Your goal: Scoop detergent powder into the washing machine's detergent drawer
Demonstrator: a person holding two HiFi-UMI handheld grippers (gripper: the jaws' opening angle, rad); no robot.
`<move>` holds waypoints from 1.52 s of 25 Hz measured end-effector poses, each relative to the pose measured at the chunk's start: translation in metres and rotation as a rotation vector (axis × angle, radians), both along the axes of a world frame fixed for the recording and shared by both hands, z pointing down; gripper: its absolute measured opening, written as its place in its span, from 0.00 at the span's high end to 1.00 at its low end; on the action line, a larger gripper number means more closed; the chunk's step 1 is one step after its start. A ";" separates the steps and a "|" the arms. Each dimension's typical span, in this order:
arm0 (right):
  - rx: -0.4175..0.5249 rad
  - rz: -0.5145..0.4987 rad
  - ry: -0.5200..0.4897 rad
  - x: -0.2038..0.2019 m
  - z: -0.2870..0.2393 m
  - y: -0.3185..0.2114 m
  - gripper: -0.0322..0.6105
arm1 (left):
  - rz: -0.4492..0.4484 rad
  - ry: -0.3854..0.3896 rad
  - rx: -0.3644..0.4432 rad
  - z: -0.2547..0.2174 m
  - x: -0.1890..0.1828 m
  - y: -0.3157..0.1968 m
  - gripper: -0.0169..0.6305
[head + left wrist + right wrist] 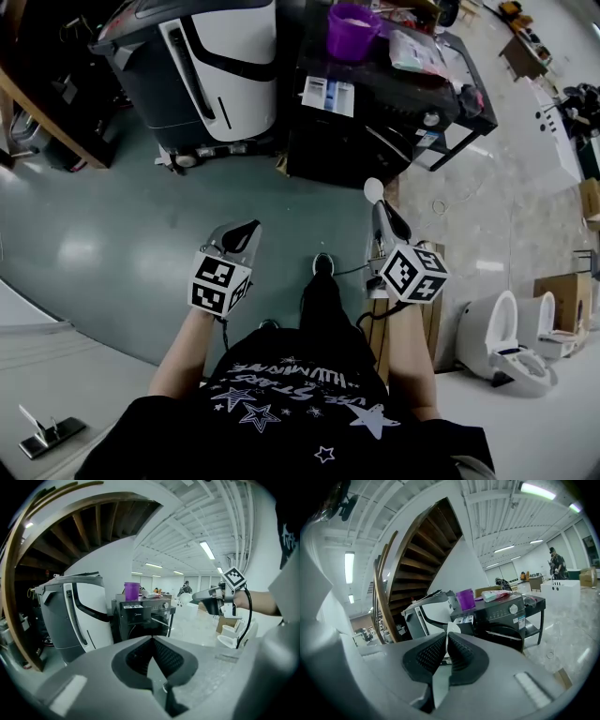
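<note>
A black washing machine [375,141] stands ahead, its white detergent drawer [328,96] pulled out at the front. A purple cup [352,30] of pale powder and a detergent bag [412,52] sit on top. My right gripper [378,208] is shut on the handle of a white scoop [373,189], whose round bowl points toward the machine, well short of it. In the right gripper view the scoop handle [439,686] runs between the pads, with the purple cup [465,599] beyond. My left gripper [246,228] is shut and holds nothing; its view shows the machine [140,620] far ahead.
A large grey-and-white appliance [206,66] stands left of the washing machine. Two white toilets [511,337] and a cardboard box [562,291] are on the floor at the right. A wooden staircase [417,559] rises at the left. Green floor [141,234] lies between me and the machines.
</note>
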State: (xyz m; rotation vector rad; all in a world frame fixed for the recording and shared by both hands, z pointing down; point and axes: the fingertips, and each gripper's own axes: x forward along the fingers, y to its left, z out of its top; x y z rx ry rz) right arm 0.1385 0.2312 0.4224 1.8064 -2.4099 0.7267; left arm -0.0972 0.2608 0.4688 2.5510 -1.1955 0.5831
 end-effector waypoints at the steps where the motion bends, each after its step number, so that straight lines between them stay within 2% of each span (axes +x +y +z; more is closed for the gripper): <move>1: -0.004 -0.010 -0.003 0.007 0.003 -0.014 0.89 | -0.006 -0.004 -0.008 0.003 0.007 -0.012 0.97; 5: -0.011 -0.059 -0.006 0.040 0.005 -0.079 0.89 | -0.039 0.009 -0.027 0.000 0.042 -0.071 0.97; 11: 0.029 -0.126 -0.027 0.078 -0.016 -0.175 0.89 | -0.098 0.019 0.026 -0.028 0.090 -0.163 0.97; 17: 0.050 -0.208 -0.034 0.093 -0.029 -0.238 0.89 | -0.144 -0.009 0.053 -0.045 0.115 -0.215 0.97; 22: 0.090 -0.235 -0.050 0.090 -0.047 -0.284 0.89 | -0.151 -0.010 0.048 -0.048 0.115 -0.244 0.97; 26: 0.139 -0.238 -0.041 0.080 -0.072 -0.329 0.89 | -0.133 -0.004 0.074 -0.058 0.106 -0.282 0.97; 30: 0.177 -0.234 0.004 0.067 -0.094 -0.378 0.89 | -0.083 -0.013 0.089 -0.057 0.097 -0.337 0.97; 38: 0.202 -0.203 0.114 0.044 -0.119 -0.473 0.89 | 0.023 0.018 0.074 -0.054 0.085 -0.450 0.97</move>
